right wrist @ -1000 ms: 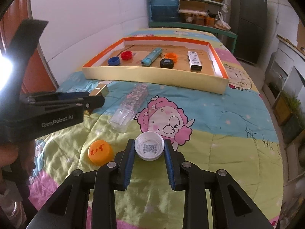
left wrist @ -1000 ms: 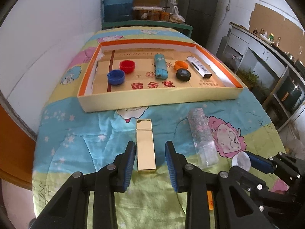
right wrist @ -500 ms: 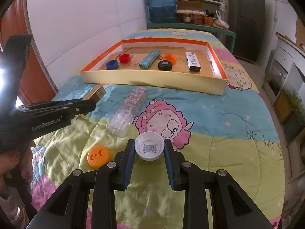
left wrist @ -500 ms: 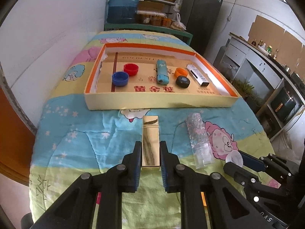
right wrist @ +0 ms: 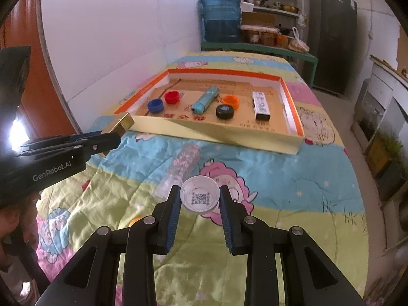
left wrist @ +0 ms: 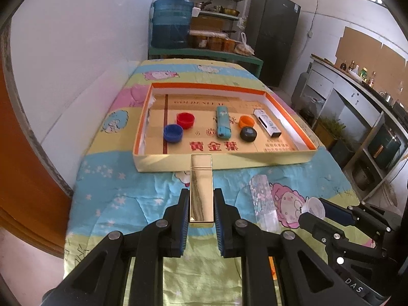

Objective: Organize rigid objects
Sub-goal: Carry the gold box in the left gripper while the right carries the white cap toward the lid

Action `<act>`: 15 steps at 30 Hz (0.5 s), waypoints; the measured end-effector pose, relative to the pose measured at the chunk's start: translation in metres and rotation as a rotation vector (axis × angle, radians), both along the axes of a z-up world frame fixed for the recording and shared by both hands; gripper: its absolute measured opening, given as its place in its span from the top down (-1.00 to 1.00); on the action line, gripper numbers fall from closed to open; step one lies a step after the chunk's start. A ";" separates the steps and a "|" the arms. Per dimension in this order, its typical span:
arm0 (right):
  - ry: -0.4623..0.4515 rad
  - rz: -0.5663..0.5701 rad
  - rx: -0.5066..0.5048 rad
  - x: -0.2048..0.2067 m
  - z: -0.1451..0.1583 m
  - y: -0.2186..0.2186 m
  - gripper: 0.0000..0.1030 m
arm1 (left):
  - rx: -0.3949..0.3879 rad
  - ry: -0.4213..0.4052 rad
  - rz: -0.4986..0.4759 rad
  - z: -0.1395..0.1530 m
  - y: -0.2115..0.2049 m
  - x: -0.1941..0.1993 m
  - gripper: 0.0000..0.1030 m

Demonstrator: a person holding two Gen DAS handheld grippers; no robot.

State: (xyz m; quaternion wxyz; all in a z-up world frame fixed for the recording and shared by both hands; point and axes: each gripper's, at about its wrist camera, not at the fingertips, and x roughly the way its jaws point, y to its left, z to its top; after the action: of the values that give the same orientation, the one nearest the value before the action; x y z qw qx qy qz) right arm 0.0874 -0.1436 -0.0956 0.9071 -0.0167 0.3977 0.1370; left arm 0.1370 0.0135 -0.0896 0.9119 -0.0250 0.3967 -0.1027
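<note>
From the left wrist view, the job looks partly done. The shallow orange-rimmed box (left wrist: 290, 158) already holds six things: a blue bottle cap (left wrist: 173, 132), a red bottle cap (left wrist: 185, 120), a teal lighter (left wrist: 223, 125), an orange bottle cap (left wrist: 246, 122), a black cap (left wrist: 248, 134) and a white stick-shaped gadget (left wrist: 267, 123). The left gripper (left wrist: 201, 219) has its fingers (left wrist: 184, 219) closed tight on a shiny gold bar (left wrist: 201, 186). The gold bar is long and flat with a mirror-like top, and a thin line crosses it near the far end. It sticks out from the fingers toward the near wall of the box, lifted off the cartoon blanket (left wrist: 122, 199). A clear bottle with a flower pattern (left wrist: 262, 199) lies on the blanket to the right, not put away yet

From the right wrist view, the right gripper (right wrist: 200, 201) has its fingers (right wrist: 174, 204) closed on a white bottle cap (right wrist: 200, 196). The cap is round, open side up, with a small square code printed inside. It is held above the blanket, well short of the box. The gold bar shows at the left, its far end close to the near left corner of the box. The clear bottle lies on the blanket between the two grippers. A bit of an orange cap on the blanket (right wrist: 134, 221) peeks out by the left finger. I think three things are on the way or waiting, plus that orange cap
</note>
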 end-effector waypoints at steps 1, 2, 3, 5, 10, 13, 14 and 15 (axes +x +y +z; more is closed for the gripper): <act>-0.002 0.002 -0.001 0.001 0.001 0.001 0.41 | 0.001 -0.003 0.002 0.001 0.000 0.000 0.64; -0.007 0.005 -0.002 0.003 0.004 0.002 0.41 | 0.002 -0.008 0.004 0.003 0.001 0.000 0.64; -0.011 0.008 -0.003 0.004 0.005 0.002 0.41 | 0.003 -0.011 0.006 0.005 0.001 0.000 0.64; -0.018 0.014 -0.005 0.006 0.009 0.004 0.41 | 0.007 -0.016 0.007 0.008 0.001 0.002 0.64; -0.035 0.025 -0.006 0.012 0.017 0.009 0.41 | 0.009 -0.029 0.007 0.013 0.002 0.005 0.64; -0.044 0.033 -0.005 0.017 0.022 0.010 0.41 | 0.010 -0.038 0.009 0.017 0.002 0.007 0.64; -0.050 0.036 -0.008 0.018 0.024 0.011 0.41 | 0.010 -0.041 0.009 0.019 0.002 0.008 0.64; -0.053 0.038 -0.011 0.020 0.026 0.011 0.41 | 0.010 -0.045 0.009 0.020 0.002 0.009 0.64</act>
State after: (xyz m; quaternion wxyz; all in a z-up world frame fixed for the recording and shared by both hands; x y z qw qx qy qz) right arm 0.1071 -0.1328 -0.0701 0.9145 -0.0327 0.3738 0.1513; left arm 0.1458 0.0152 -0.0695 0.9211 -0.0198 0.3765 -0.0971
